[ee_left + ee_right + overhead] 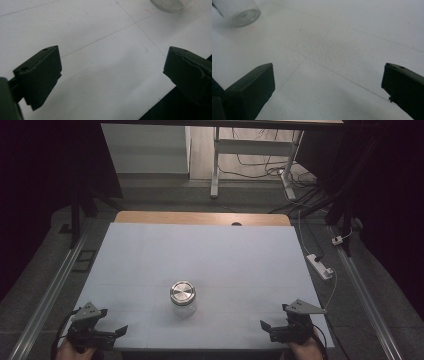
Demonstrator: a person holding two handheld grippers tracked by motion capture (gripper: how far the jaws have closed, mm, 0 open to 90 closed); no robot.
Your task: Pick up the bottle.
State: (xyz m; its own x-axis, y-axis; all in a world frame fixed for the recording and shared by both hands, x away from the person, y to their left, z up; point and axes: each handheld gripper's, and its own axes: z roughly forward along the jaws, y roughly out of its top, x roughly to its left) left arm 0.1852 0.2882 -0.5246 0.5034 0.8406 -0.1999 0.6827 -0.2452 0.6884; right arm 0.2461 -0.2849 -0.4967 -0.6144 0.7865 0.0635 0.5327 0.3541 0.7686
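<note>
Two grippers, both idle at the near edge of the white table top (pixel 150 250). Our left gripper (pixel 114 332) sits at the near left corner, jaws apart with bare table between them. Our right gripper (pixel 267 327) is at the near right corner, jaws spread wide, also holding nothing.

Farther in, the clear glass jar with a round brushed-metal lid (pixel 182 296) stands upright, roughly centred between us and well apart from both grippers. It shows in the left gripper view (pixel 170 4) and the right gripper view (pixel 239 12) at the frame edge, so neither gripper is lined up yet.

Our read: the step is the approach. Swing both in toward the jar; one clamps the glass body low, square across it, the other takes the lid rim level. Glass is slick, so we close slowly and centre it before squeezing, otherwise it tips or skids.
</note>
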